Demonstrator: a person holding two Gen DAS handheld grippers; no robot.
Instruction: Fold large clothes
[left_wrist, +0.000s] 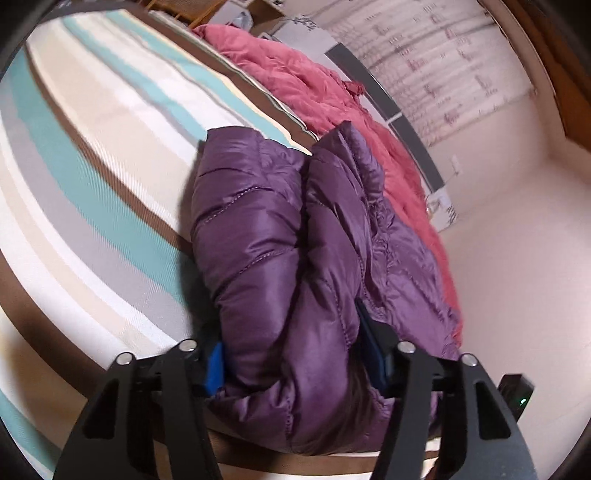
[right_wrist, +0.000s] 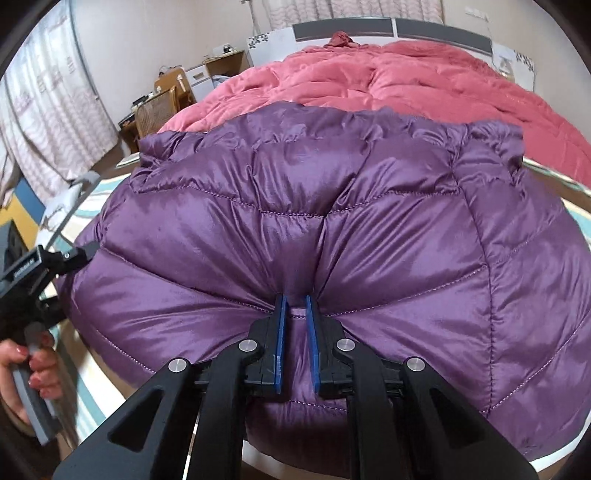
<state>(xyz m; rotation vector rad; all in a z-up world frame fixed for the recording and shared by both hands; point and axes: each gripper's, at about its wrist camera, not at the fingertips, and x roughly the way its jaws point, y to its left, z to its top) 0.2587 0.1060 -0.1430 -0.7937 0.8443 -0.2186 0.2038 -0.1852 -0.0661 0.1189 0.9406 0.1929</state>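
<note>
Black angular linkage arms with silver round pivot screws carry blue-padded fingers (right_wrist: 279, 350); the bare hand (right_wrist: 22, 373) has pink-painted nails.

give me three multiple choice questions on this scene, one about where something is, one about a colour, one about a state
1. Where does the pink quilted duvet lie?
A. beyond the jacket on the bed
B. on the floor
C. over the chair

2. What colour is the puffy quilted down jacket?
A. green
B. purple
C. white

3. What is the right claw doing?
A. hanging open, away from the jacket
B. gripping the curtain
C. pinching a fold of jacket fabric

Answers:
1 A, pink fabric spreads behind the jacket.
2 B, its shiny shell is purple.
3 C, fabric bunches between the blue pads.
</note>
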